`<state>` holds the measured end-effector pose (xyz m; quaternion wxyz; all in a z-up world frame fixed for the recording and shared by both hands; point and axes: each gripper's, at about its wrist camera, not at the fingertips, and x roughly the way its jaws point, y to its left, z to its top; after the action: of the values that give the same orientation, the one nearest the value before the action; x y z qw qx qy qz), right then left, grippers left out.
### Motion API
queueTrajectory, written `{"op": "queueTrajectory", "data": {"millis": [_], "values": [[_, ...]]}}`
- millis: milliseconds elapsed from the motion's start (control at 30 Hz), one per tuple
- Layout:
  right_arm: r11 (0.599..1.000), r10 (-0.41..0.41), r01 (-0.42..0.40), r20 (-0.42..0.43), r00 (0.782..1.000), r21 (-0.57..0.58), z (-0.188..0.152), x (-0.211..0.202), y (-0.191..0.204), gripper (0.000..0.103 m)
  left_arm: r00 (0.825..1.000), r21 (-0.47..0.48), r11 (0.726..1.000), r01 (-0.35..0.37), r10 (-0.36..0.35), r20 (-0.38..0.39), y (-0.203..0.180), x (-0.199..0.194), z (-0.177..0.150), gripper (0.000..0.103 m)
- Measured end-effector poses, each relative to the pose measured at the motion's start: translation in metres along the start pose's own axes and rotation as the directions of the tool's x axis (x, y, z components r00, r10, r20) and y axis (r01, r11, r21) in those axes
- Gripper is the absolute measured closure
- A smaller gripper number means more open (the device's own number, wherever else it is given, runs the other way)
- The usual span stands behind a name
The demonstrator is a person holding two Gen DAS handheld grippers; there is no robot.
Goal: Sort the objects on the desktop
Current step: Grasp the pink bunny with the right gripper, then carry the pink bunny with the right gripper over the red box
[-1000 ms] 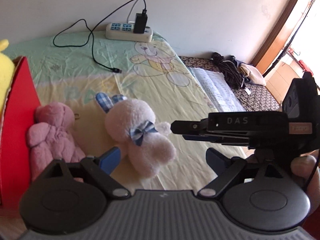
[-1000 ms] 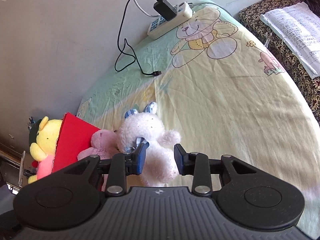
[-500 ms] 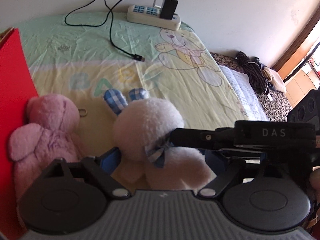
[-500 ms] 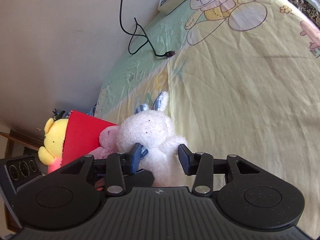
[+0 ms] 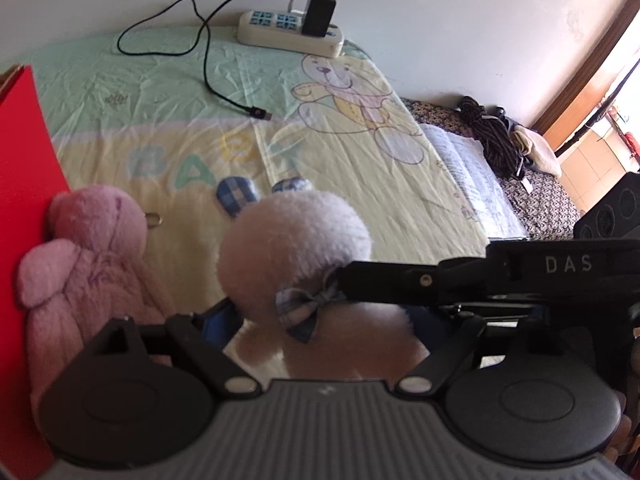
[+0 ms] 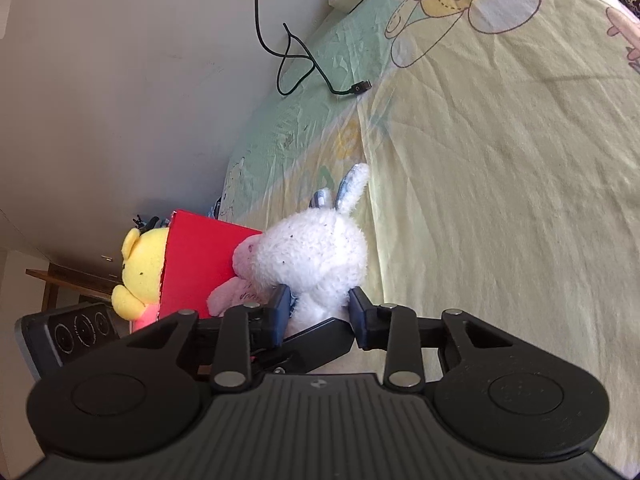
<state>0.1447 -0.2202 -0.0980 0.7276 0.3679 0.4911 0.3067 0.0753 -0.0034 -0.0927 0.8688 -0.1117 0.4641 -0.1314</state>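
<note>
A white plush rabbit (image 5: 294,240) with blue checked ears and a checked bow lies on the yellow-green bedsheet (image 5: 360,184). My left gripper (image 5: 320,320) is open with the rabbit's body between its fingers. My right gripper (image 6: 320,310) is also open, its pads on either side of the rabbit (image 6: 316,252) just below the head, and its finger crosses the left wrist view (image 5: 420,282). A pink plush bear (image 5: 92,264) lies left of the rabbit, against a red box (image 5: 24,184). The bear (image 6: 240,280) and the box (image 6: 196,256) also show in the right wrist view.
A yellow plush bear (image 6: 140,268) sits behind the red box. A white power strip (image 5: 290,34) with a black charger and a loose black cable (image 5: 224,92) lies at the far edge by the wall. Papers (image 5: 472,184) and dark cords (image 5: 492,136) lie to the right, beyond the sheet.
Both grippers have moved in toward the white rabbit, which now sits between the fingers of each. The right gripper's jaws have widened around it.
</note>
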Motion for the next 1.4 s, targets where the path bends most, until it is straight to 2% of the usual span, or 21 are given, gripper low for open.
{"op": "queueTrajectory", "data": {"millis": [233,367,500,733,933,1100,1267,1400], "values": [[0.997,-0.002,0.009,0.093,0.996,-0.076,-0.028,-0.043,0.038,0.068,0.994,0.073,0.997,0.035,-0.042,0.099,-0.026,-0.052,-0.011,0.015],[0.992,0.024,-0.005,0.154,0.988,-0.122,-0.045,-0.058,0.063,0.068,0.984,0.126,0.992,0.016,-0.038,0.172,-0.031,-0.087,-0.014,0.015],[0.986,0.081,-0.049,0.2,0.977,-0.16,-0.058,-0.062,0.092,0.068,0.965,0.168,0.986,-0.02,-0.024,0.261,-0.025,-0.128,-0.017,0.015],[0.966,0.153,-0.092,0.247,0.957,-0.243,-0.083,-0.045,0.158,0.068,0.925,0.202,0.978,-0.052,-0.029,0.378,0.02,-0.203,-0.023,0.015],[0.951,0.177,-0.099,0.254,0.951,-0.291,-0.108,0.006,0.216,0.068,0.91,0.212,0.974,-0.087,-0.009,0.414,0.092,-0.257,-0.028,0.015],[0.949,0.177,-0.099,0.247,0.953,-0.299,-0.124,0.064,0.251,0.068,0.915,0.2,0.973,-0.117,0.027,0.404,0.156,-0.276,-0.03,0.015],[0.96,0.134,-0.063,0.248,0.959,-0.272,-0.137,0.116,0.269,0.067,0.934,0.159,0.983,-0.096,0.034,0.355,0.212,-0.272,-0.033,0.015],[0.962,0.064,0.01,0.26,0.964,-0.273,-0.142,0.144,0.276,0.067,0.951,0.142,0.988,-0.064,0.018,0.309,0.241,-0.257,-0.034,0.015]]}}
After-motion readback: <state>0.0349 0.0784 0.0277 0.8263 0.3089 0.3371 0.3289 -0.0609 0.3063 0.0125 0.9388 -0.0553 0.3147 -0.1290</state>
